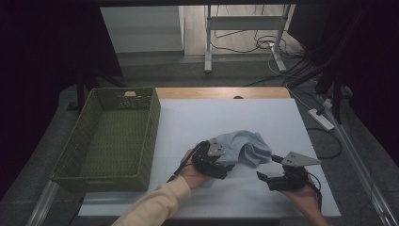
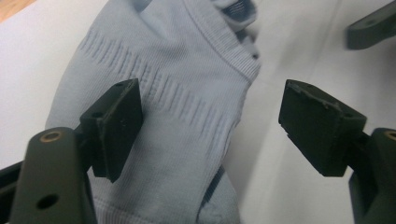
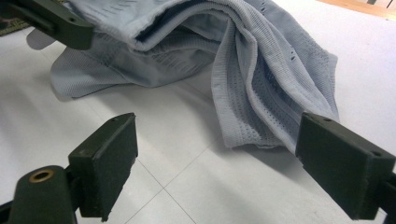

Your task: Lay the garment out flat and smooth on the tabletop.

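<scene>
Work in hand: handling a crumpled pale blue garment (image 1: 244,148) on the white worktop (image 1: 197,122), likely to fold it or move it to the basket
Garment: lies bunched near the middle of the worktop, toward its near edge, ribbed hem showing in the left gripper view (image 2: 187,100), a folded flap hanging toward the right gripper (image 3: 275,93)
Left gripper (image 1: 214,162): at the garment's near left side, jaws spread wide, one pad over the knit and the other over bare worktop, nothing pinched; set so as to straddle the edge of the cloth
Right gripper (image 1: 282,176): just beside the garment's near right end, jaws spread, only bare worktop between them, the flap close ahead; probably waiting to take that end
Basket (image 1: 70,155): green woven, at the left edge of the worktop, well apart from the garment
Next, as I judge: close on the hem, then lift both ends together so the cloth does not drag
</scene>
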A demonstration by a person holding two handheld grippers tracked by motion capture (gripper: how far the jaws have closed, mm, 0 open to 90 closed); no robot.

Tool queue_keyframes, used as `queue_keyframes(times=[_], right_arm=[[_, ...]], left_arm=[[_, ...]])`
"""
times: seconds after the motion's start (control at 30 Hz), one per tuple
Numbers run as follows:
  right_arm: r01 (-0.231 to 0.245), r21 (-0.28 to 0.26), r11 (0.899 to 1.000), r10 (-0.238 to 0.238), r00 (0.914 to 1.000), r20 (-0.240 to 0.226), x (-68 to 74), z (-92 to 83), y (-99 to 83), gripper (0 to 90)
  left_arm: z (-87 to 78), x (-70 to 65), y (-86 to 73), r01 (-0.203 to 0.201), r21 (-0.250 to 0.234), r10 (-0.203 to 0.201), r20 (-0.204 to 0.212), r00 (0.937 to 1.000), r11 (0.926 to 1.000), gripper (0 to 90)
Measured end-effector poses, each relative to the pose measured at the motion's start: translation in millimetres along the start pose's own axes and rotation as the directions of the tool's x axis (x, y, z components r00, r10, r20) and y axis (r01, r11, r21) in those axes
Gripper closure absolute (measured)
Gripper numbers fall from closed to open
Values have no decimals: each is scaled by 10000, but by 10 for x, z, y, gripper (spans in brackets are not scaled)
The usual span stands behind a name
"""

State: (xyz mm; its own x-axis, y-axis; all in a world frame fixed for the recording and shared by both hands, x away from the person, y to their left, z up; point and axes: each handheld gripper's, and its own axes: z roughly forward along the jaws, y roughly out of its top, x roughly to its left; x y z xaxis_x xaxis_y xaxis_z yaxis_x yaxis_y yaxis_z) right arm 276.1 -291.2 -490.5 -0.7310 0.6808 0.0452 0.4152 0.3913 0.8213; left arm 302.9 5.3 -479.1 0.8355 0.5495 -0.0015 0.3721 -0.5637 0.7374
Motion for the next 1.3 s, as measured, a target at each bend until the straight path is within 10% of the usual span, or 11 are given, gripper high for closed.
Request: queue_keyframes(times=[0.47,1.0,1.27,1.3], right_arm=[[0,-10,10000,0,10000,21,-1,-10,-1,129],[-26,-62,10000,27,9999,103,1,-22,1,130],[-53,-151,9999,55,9999,139,5,-39,2,134],[-44,-141,9999,46,9999,148,5,-40,3,134]], left_arm=[[68,169,-101,616,457,-574,-878,9945,9971,474],[-64,375,-167,1588,-441,-1584,126,9873,9863,766],[-183,468,-181,2535,-1028,-2447,911,9653,9619,778],[-208,492,-180,2871,-1080,-2733,1265,9536,9518,778]])
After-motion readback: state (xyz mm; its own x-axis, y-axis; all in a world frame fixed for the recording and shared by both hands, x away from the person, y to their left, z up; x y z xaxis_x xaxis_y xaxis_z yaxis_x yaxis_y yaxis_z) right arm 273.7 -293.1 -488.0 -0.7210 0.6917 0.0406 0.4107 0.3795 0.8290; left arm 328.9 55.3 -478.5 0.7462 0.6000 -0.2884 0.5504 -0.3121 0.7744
